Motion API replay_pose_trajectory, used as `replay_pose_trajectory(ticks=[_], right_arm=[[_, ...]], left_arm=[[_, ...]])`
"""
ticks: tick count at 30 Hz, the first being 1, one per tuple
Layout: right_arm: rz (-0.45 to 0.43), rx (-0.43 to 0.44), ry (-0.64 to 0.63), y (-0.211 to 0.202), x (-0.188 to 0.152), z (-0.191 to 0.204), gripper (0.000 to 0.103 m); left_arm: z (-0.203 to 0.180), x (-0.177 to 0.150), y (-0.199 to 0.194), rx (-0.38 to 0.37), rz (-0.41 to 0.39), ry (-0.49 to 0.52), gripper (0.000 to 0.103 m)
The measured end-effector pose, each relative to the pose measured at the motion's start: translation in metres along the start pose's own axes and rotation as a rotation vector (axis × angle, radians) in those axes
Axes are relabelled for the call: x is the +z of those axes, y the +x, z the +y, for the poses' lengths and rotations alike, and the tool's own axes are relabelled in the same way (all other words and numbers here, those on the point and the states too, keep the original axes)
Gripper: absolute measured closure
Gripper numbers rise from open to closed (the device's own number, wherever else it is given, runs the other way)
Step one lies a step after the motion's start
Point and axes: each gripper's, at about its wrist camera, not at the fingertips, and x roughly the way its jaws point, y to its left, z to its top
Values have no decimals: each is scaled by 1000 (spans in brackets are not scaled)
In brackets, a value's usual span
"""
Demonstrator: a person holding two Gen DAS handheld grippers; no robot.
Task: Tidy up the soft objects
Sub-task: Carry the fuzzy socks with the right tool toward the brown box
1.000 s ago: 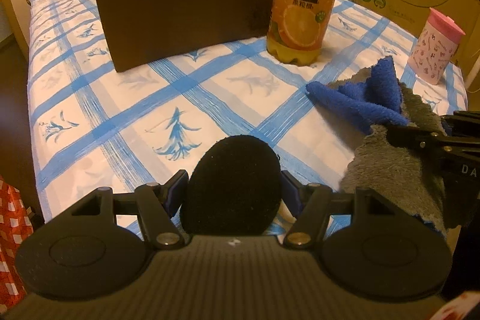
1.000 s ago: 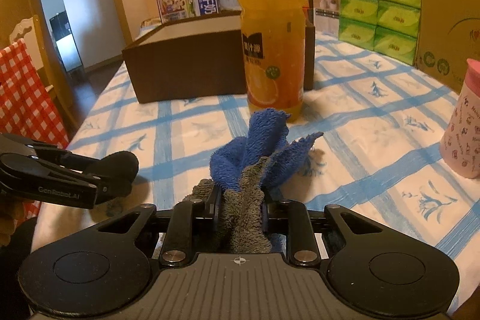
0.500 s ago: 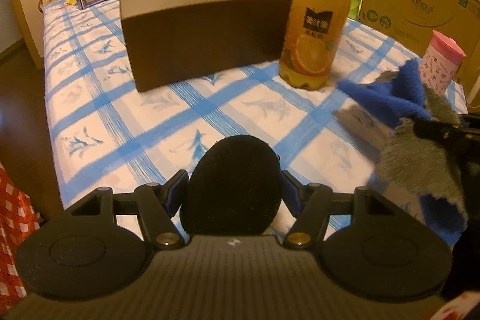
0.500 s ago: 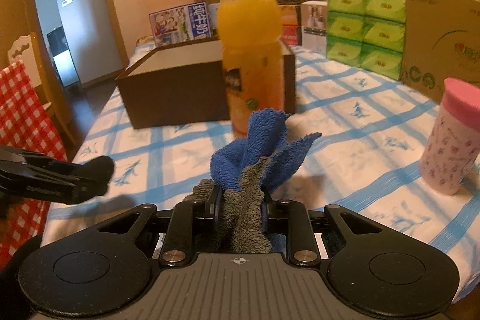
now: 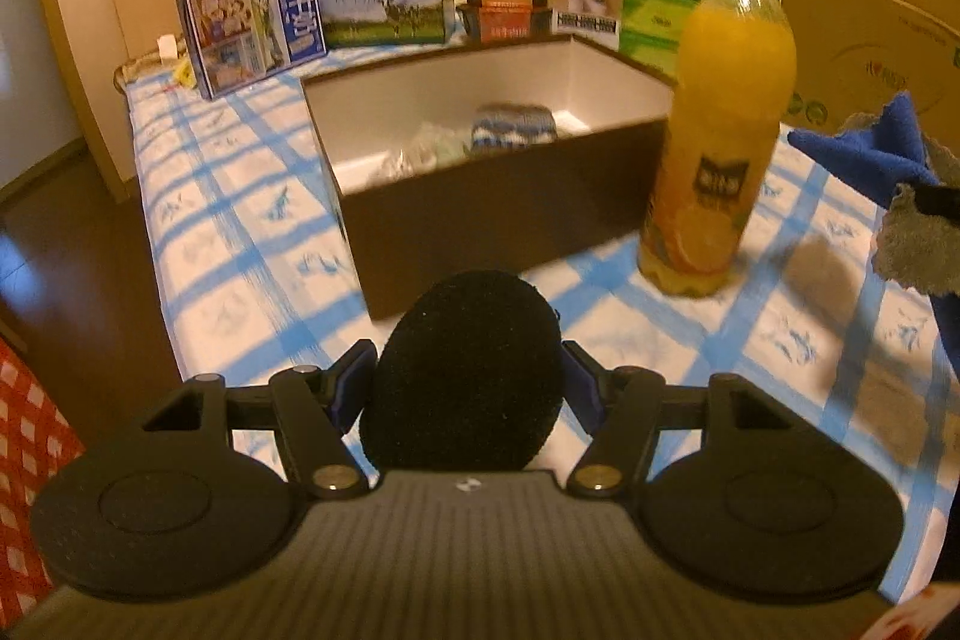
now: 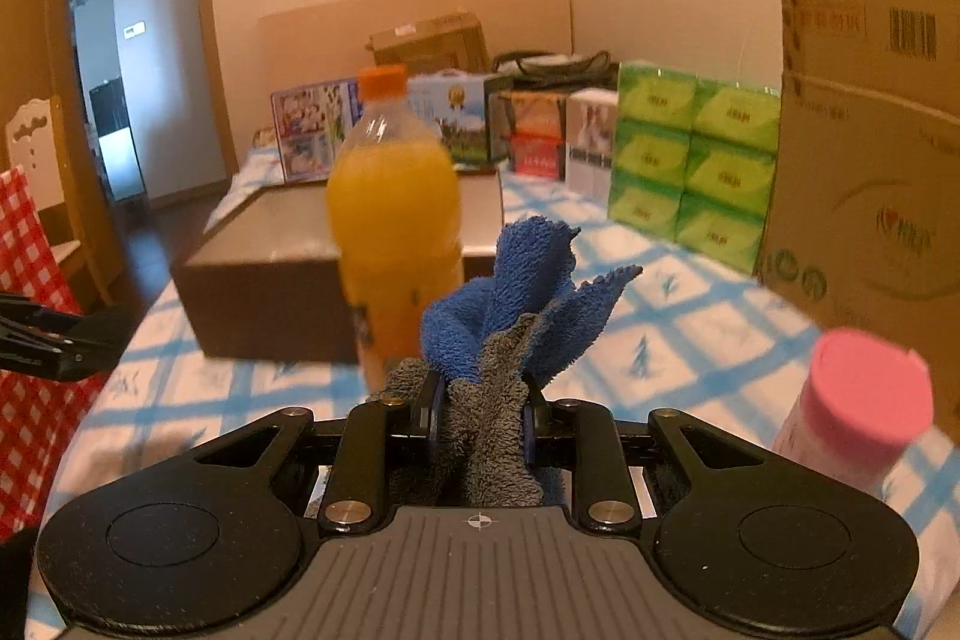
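My left gripper (image 5: 465, 382) is shut on a black, round, spongy pad (image 5: 468, 322), held above the table's near edge in front of the brown open box (image 5: 498, 214). Inside the box lie a blue-and-white soft item (image 5: 513, 127) and pale crumpled things (image 5: 426, 151). My right gripper (image 6: 480, 400) is shut on a blue-and-grey towel (image 6: 528, 280), which sticks up from the jaws in mid-air. The same towel (image 5: 870, 154) shows at the right edge of the left wrist view. The left gripper's arm (image 6: 66, 340) appears at the far left of the right wrist view.
A tall orange juice bottle (image 5: 720, 148) stands just right of the box's near corner. A pink-lidded cup (image 6: 858, 430) stands near right. A big cardboard carton (image 5: 870, 16), green tissue packs (image 6: 690, 160) and printed boxes (image 5: 258, 22) line the back. The blue-checked tablecloth (image 5: 240, 232) covers the table.
Both grippers rose and tilted up towards the brown box, so its inside now shows. The towel came up off the table and hangs in the right gripper. Both grips are unchanged.
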Motion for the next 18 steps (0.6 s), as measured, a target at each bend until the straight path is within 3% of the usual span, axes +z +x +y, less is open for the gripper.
replay_pose_trajectory(ticks=[10,18], right_arm=[[-43,4,-85,35,60,-34,79],[-71,21,-160,87,115,-52,79]], left_arm=[[20,50,10,-10,-29,33,40],[37,97,40,5,-45,19,40]])
